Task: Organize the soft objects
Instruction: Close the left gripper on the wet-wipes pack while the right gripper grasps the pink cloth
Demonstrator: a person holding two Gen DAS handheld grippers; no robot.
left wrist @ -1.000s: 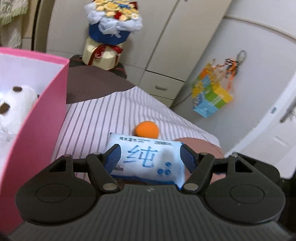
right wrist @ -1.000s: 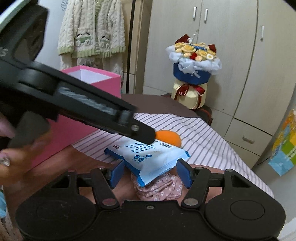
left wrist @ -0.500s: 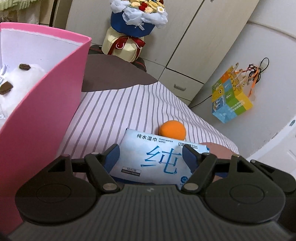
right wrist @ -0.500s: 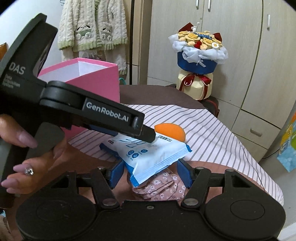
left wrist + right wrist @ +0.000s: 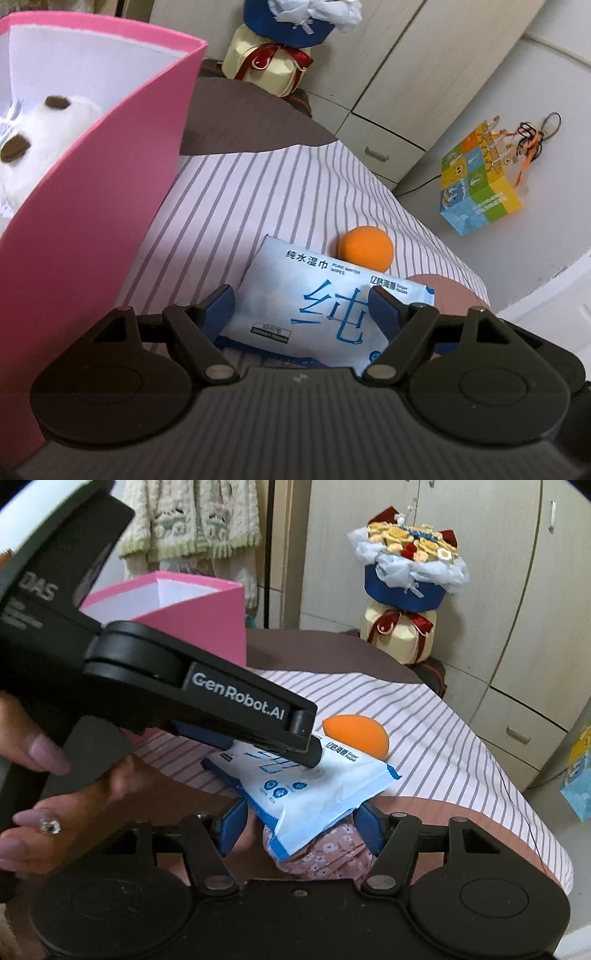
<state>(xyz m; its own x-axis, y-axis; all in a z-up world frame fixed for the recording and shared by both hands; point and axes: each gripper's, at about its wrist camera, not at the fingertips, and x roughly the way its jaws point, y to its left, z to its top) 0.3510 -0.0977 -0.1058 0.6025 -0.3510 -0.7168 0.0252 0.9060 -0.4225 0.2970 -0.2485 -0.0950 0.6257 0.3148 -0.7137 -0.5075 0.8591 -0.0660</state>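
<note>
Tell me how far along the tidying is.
Done: a white plush toy sits in the pink box. In hand: the left hand-held gripper, jaws opening, straddles the wet-wipes pack. Left: that pack, the orange ball and the floral cloth, all outside the box.

Soft, even indoor light, no hard glare; both views look slightly hazy. Fisheye bends the wardrobe doors (image 5: 480, 590) at the edges, and the near hand (image 5: 55, 794) is blurred, corners dark.
</note>
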